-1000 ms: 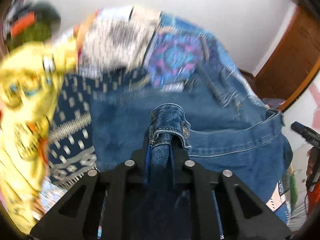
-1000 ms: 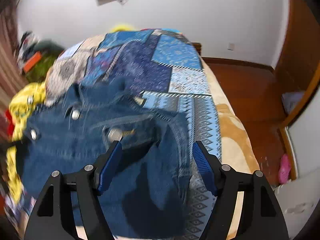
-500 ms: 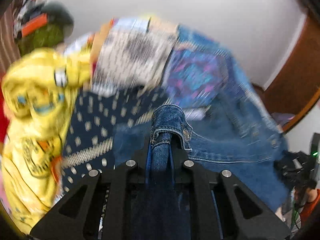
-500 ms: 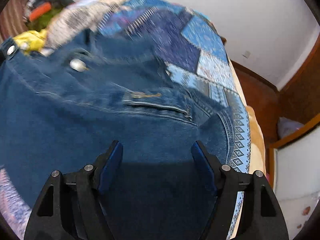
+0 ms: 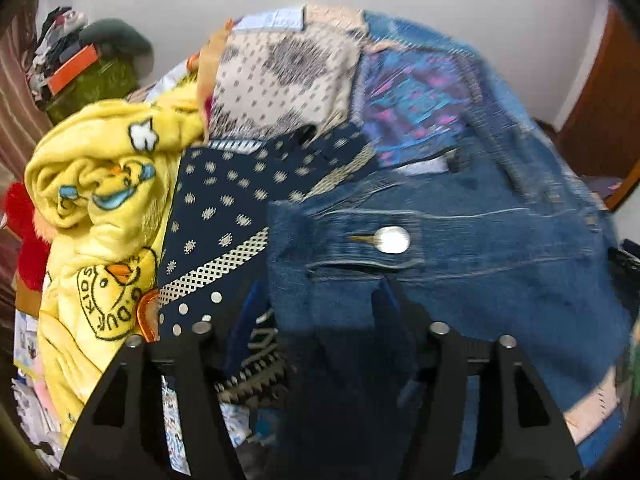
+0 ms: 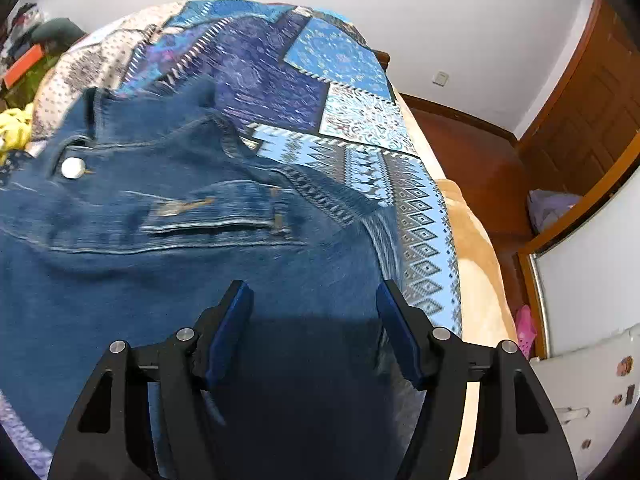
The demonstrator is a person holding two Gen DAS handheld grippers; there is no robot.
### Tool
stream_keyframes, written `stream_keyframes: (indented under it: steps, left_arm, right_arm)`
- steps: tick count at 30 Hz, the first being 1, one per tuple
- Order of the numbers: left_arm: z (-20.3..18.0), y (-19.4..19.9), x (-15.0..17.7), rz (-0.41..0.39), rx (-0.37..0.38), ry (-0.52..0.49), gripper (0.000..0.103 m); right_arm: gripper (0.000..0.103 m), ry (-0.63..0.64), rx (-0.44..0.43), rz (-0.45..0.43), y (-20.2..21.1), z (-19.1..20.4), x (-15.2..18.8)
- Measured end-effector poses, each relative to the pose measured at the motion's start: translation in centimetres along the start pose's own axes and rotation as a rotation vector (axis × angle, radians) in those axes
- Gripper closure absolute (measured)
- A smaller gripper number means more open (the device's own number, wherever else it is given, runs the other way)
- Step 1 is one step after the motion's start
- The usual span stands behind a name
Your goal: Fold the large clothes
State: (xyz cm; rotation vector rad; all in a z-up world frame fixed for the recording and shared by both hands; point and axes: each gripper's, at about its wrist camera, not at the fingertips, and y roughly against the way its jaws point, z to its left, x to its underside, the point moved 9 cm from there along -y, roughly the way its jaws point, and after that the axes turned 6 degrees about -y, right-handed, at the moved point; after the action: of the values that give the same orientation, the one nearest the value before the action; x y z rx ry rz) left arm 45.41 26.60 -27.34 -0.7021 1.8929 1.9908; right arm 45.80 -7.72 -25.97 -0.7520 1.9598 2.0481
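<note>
A dark blue denim jacket (image 5: 460,240) with a silver button (image 5: 394,239) lies spread on the bed. My left gripper (image 5: 318,292) hovers over its left edge with the jaws opening; a loose flap of denim lies between the fingers and neither pad presses on it. In the right wrist view the jacket (image 6: 160,208) fills the left half, chest pocket and button (image 6: 73,168) showing. My right gripper (image 6: 312,286) hangs low over the plain denim below the pocket. Its jaws are closing slightly but stand wide, with flat cloth beneath them and nothing gripped.
A patchwork bedspread (image 6: 320,80) covers the bed. A yellow duck-print blanket (image 5: 100,200) is bunched at the left, beside a navy dotted cloth (image 5: 232,200). Piled clutter (image 5: 80,64) sits at the far left. Wooden floor (image 6: 480,160), a door (image 6: 580,100) and a white cabinet (image 6: 592,280) lie right.
My left gripper, shut on a denim fold before, has opened and the fold now lies loose. My right gripper has dropped closer to the jacket, still open.
</note>
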Motion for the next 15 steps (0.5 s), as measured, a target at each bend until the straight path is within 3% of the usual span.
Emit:
stream_keyframes:
  steps: [4, 9, 15]
  left_arm:
    - [-2.4, 3.5, -0.3, -0.070, 0.059, -0.016, 0.027]
    - [-7.4, 5.4, 0.1, -0.104, 0.138, -0.087, 0.025]
    - [-12.6, 3.5, 2.1, -0.069, 0.172, -0.162, 0.025]
  right_arm:
    - [0.039, 0.029, -0.153, -0.075, 4.4, 4.1, 0.4]
    - [0.029, 0.127, -0.276, -0.123, 7.4, 10.0, 2.1]
    - [0.029, 0.201, -0.282, -0.079, 5.2, 12.8, 4.8]
